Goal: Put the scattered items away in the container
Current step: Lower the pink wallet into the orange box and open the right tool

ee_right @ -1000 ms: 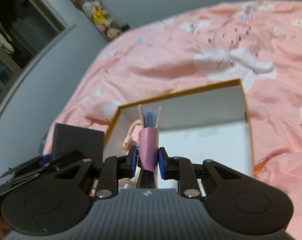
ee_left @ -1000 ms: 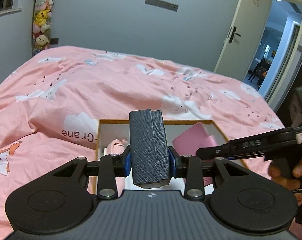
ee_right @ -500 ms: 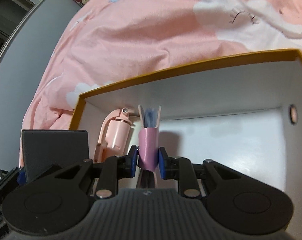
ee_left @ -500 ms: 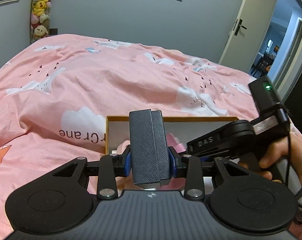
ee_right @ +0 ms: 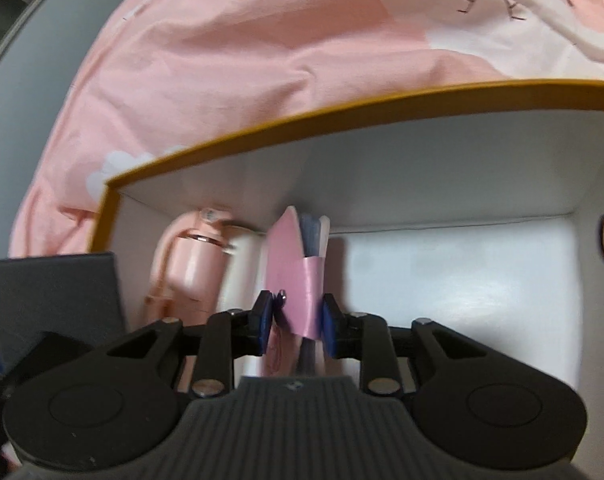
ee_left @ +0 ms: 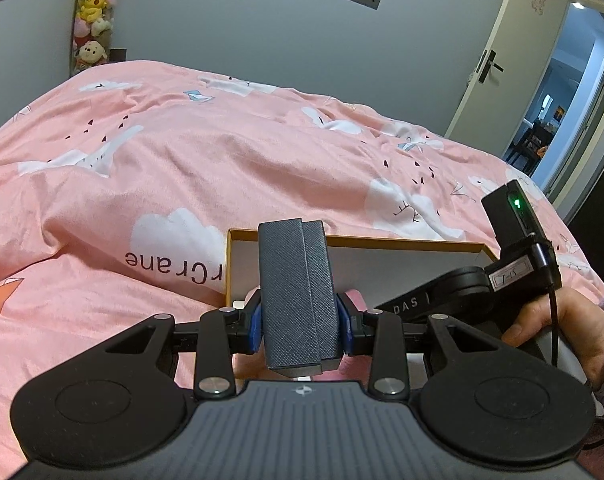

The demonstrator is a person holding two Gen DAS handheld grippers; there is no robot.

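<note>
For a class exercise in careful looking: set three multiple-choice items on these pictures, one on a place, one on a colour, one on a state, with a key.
1. Where does the pink bottle lie?
A. inside the box
B. on the bedspread
C. on the floor

2. What colour is the rim of the box?
A. green
B. mustard yellow
C. red

3. How does the left gripper stand?
A. open, holding nothing
B. shut on the dark grey case
C. out of view

Key: 1 A, it lies against the white inner wall; 2 B, the top edge shows it; 3 B, both pads press the case's sides.

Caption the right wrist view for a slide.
Right gripper, fingers open, around a pink notebook inside the box, beside a pink bottle.
</note>
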